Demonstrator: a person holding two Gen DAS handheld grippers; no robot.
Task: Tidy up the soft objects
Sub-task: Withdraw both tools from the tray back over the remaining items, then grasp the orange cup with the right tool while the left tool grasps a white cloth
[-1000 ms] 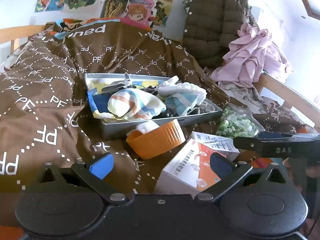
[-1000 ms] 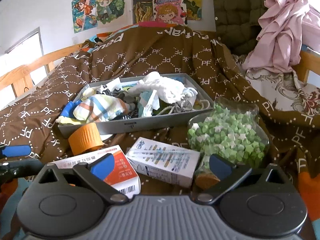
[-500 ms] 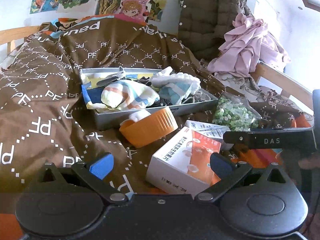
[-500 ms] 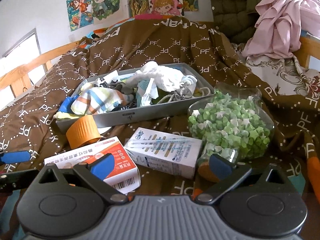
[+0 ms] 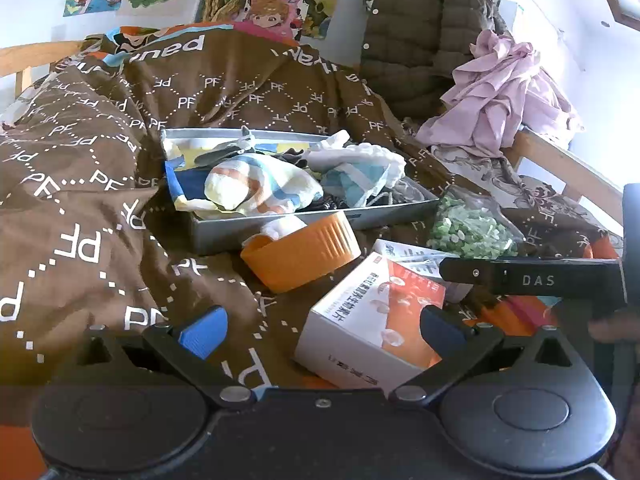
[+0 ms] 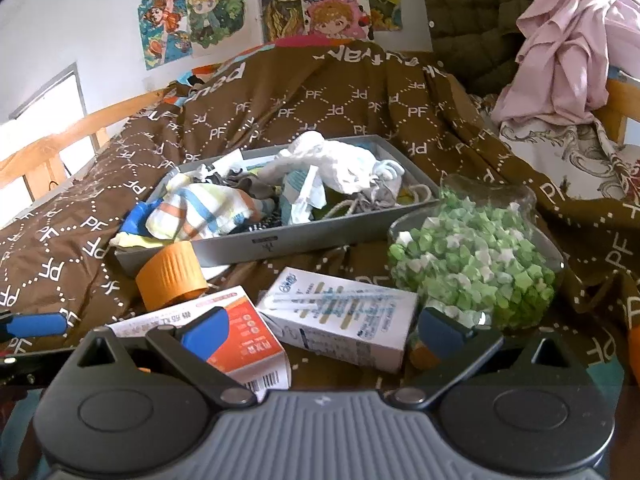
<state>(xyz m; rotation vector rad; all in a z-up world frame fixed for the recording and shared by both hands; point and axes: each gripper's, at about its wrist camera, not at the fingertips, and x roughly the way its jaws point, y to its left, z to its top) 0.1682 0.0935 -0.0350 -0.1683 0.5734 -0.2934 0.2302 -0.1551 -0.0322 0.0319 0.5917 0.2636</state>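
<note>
Surface: a bed under a brown quilt (image 6: 328, 108) printed with white PF lettering.
Ahead of both tongs: a grey tray (image 6: 280, 242) heaped with soft cloths.
Just before the tray: an orange ribbed lid (image 5: 304, 252), tipped on its side.
Nearest the left tongs: a white and orange box (image 5: 372, 320).
Nearest the right tongs: a white and blue box (image 6: 340, 316).
Right of the boxes: a clear jar of green paper stars (image 6: 476, 256).

Your left wrist view: low over the bed, facing the headboard wall. Your right wrist view: alongside, same heading. Shared: grey tray (image 5: 280, 228) (image 6: 256, 246), close ahead.
</note>
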